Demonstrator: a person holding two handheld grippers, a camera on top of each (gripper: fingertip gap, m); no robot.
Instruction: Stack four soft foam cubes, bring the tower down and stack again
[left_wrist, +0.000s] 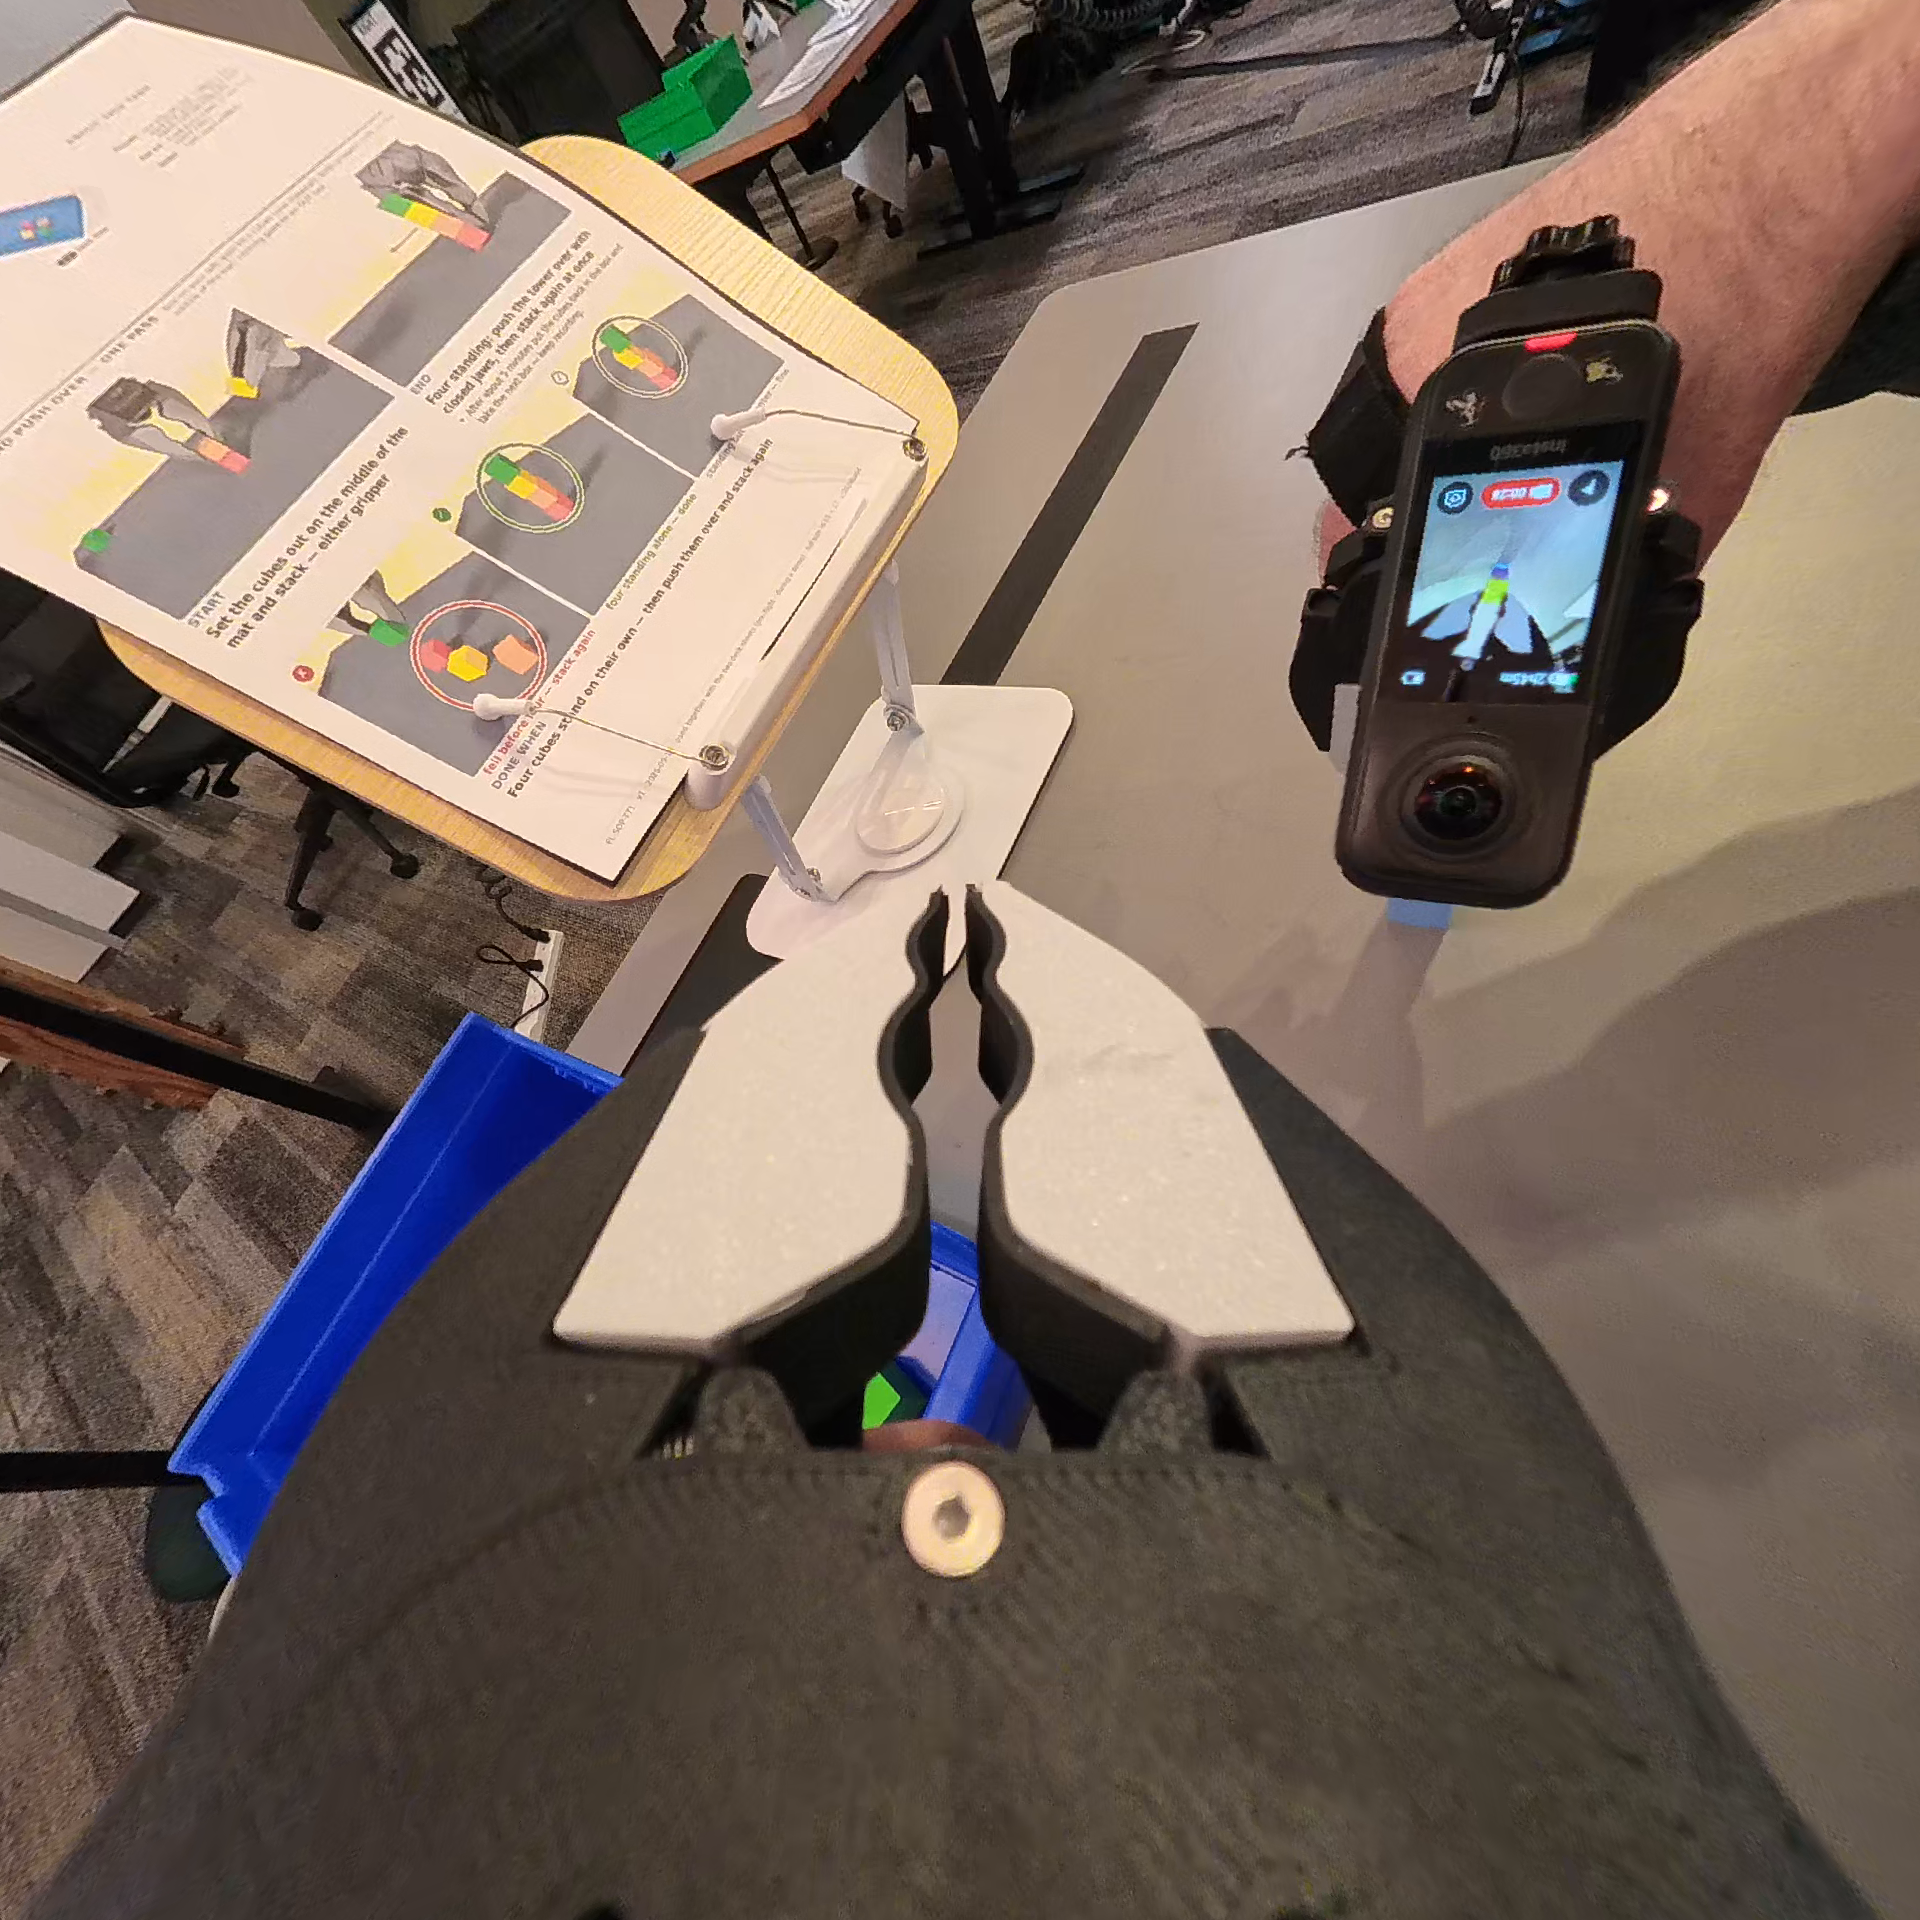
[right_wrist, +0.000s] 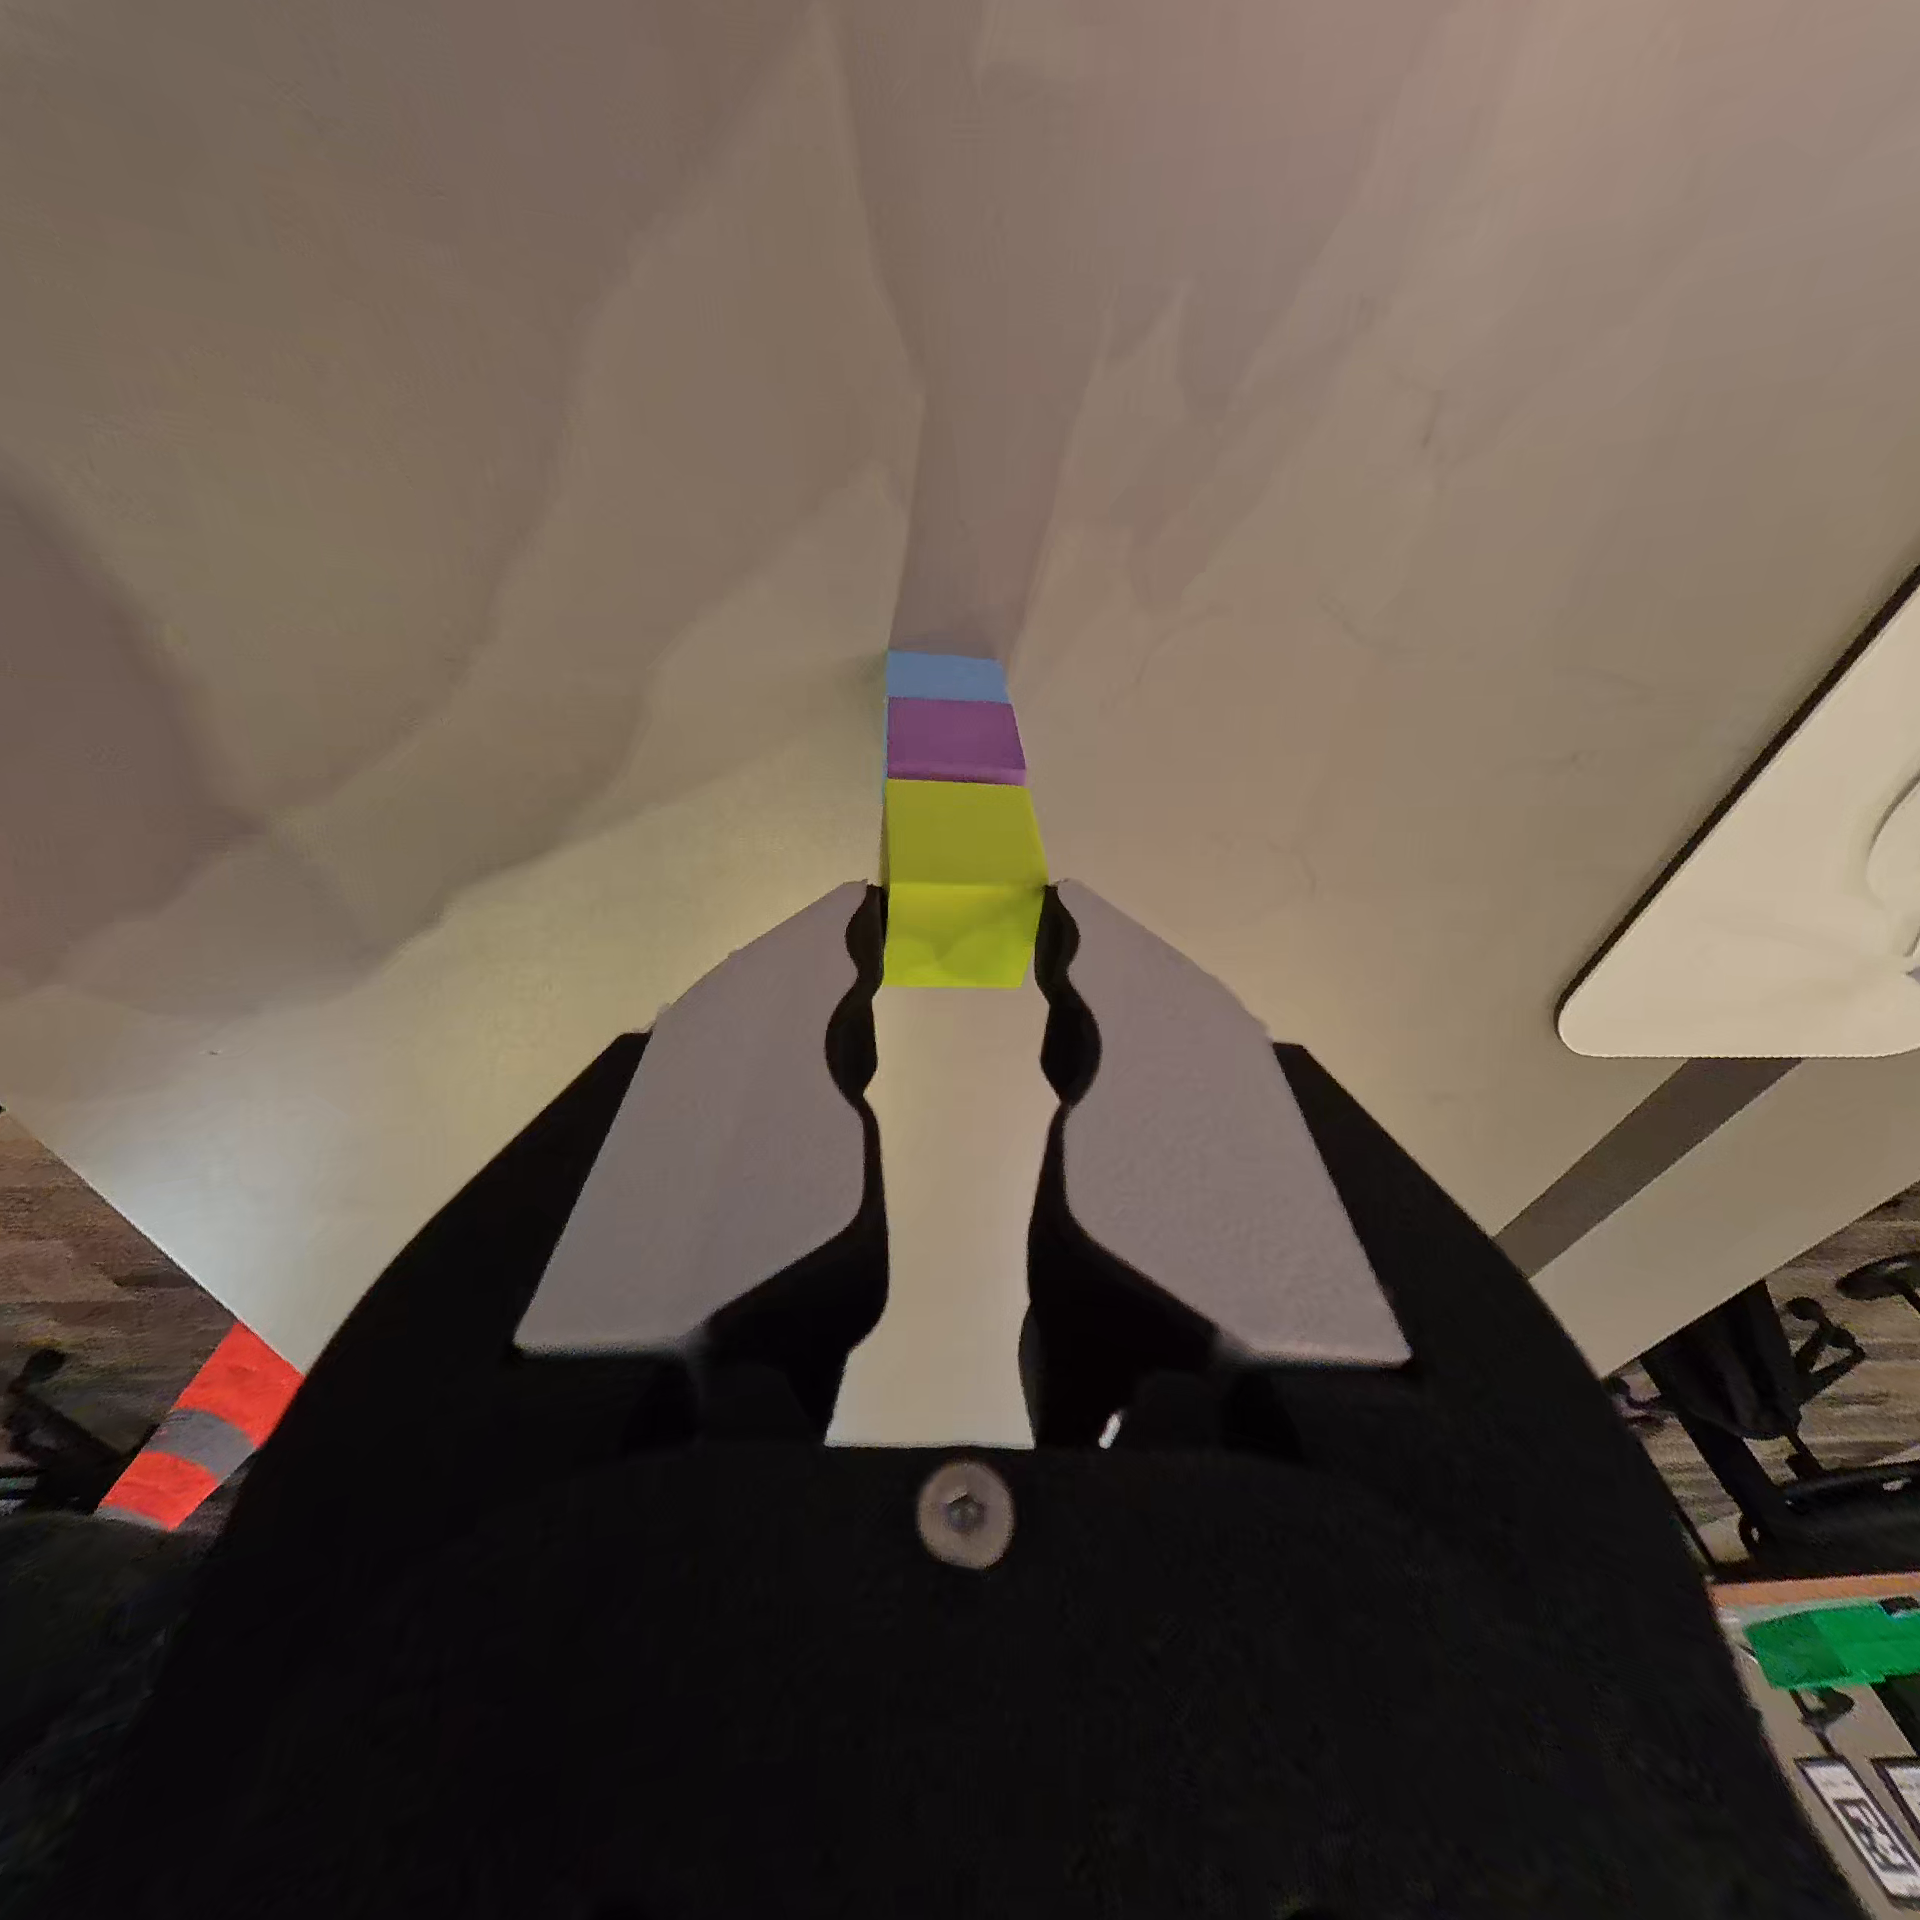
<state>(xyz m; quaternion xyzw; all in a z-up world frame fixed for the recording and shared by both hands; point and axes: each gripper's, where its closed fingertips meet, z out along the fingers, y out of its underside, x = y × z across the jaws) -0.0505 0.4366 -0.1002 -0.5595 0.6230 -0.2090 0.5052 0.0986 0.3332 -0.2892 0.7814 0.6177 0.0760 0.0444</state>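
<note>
In the right wrist view a tower stands on the pale table (right_wrist: 416, 520), seen from above: a blue cube (right_wrist: 945, 675) at the bottom, a purple cube (right_wrist: 954, 738) on it, and a yellow-green cube (right_wrist: 961, 883) on top. My right gripper (right_wrist: 961, 914) is shut on the yellow-green cube, with both pads against its sides. My left gripper (left_wrist: 956, 902) is shut and empty, held above a blue bin (left_wrist: 416, 1247). A green cube (left_wrist: 883, 1397) lies in that bin. In the left wrist view the right gripper's camera body (left_wrist: 1507, 623) hides its fingers, and only the blue cube (left_wrist: 1418, 914) shows below it.
A wooden document stand with an instruction sheet (left_wrist: 468, 468) rises from a white base plate (left_wrist: 935, 790) at the table's left side; the plate also shows in the right wrist view (right_wrist: 1766, 914). A person's forearm (left_wrist: 1662, 260) holds the right gripper. Office chairs and carpet lie beyond the table edge. The tips of one gripper are about 25 cm away from the tips of the other.
</note>
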